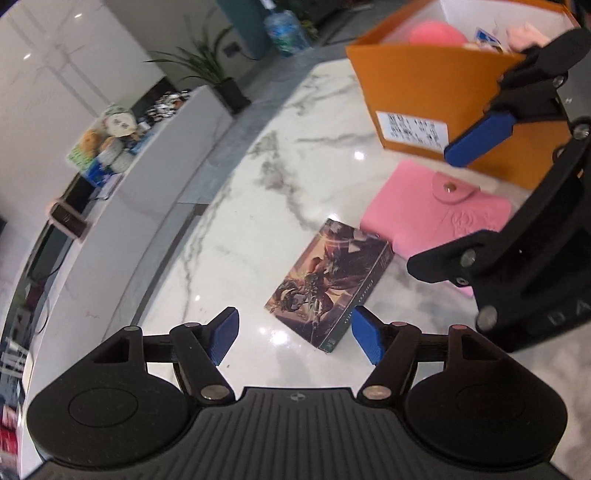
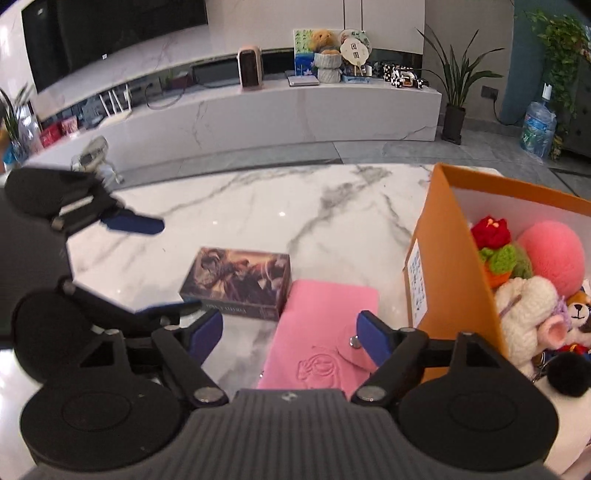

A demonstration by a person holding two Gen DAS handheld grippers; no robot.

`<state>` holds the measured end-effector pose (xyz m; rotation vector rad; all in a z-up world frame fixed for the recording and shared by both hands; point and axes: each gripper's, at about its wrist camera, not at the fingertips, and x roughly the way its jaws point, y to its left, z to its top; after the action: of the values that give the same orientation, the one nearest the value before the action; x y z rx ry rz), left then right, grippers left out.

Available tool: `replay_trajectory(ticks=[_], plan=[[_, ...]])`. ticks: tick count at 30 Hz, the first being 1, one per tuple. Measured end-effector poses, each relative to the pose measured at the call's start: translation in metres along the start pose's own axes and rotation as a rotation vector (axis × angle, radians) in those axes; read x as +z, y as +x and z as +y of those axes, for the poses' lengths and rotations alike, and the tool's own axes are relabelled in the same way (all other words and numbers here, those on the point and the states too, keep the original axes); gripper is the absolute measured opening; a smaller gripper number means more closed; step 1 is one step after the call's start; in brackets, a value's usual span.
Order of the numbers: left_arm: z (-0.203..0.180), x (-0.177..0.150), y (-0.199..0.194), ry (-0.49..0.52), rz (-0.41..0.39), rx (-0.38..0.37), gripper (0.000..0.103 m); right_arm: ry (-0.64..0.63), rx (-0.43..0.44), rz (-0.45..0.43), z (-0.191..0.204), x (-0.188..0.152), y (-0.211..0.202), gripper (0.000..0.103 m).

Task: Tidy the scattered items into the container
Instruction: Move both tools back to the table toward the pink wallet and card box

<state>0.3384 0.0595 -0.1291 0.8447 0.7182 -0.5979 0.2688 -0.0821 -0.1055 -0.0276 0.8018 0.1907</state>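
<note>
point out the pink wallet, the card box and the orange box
pink wallet (image 2: pixel 325 314), right wrist view, on its bare top face above the snap flap
card box (image 1: pixel 325 273), left wrist view, on the printed top face
orange box (image 2: pixel 448 258), right wrist view, on its orange outer wall

box label (image 1: pixel 413 130): printed, too blurred to read
card box (image 1: pixel 328 282) spine: lettering, illegible
gripper body (image 1: pixel 569 308): "da"

1. Ahead, a long white marble console (image 2: pixel 280 110) lines the wall.
2. A dark television (image 2: pixel 110 33) hangs above it.
3. Potted plant (image 2: pixel 456 92) and water jug (image 2: pixel 537 129) stand right, on grey floor (image 2: pixel 369 149).
</note>
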Motion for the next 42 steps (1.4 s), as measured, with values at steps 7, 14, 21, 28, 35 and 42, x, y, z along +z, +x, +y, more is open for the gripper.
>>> replay_trajectory(ticks=[7, 14, 21, 28, 35, 42], plan=[[-0.001, -0.004, 0.024, 0.140, -0.030, -0.078, 0.084, -0.032, -0.099, 0.024, 0.013, -0.006, 0.018, 0.085], [0.013, 0.003, 0.038, 0.193, -0.052, -0.168, 0.090, 0.053, -0.193, -0.018, 0.018, -0.008, 0.024, 0.085], [0.025, 0.006, 0.045, 0.152, -0.037, -0.245, 0.089, 0.173, -0.198, 0.014, 0.010, -0.007, 0.036, 0.085], [0.025, -0.002, 0.039, 0.096, -0.056, -0.251, 0.078, 0.153, -0.161, -0.012, 0.008, -0.009, 0.037, 0.087], [0.020, -0.011, 0.026, 0.025, -0.008, -0.207, 0.076, 0.121, -0.161, 0.002, 0.011, -0.012, 0.037, 0.089], [0.012, -0.030, 0.008, -0.224, 0.090, -0.053, 0.075, 0.073, -0.254, 0.030, 0.023, -0.018, 0.041, 0.088]])
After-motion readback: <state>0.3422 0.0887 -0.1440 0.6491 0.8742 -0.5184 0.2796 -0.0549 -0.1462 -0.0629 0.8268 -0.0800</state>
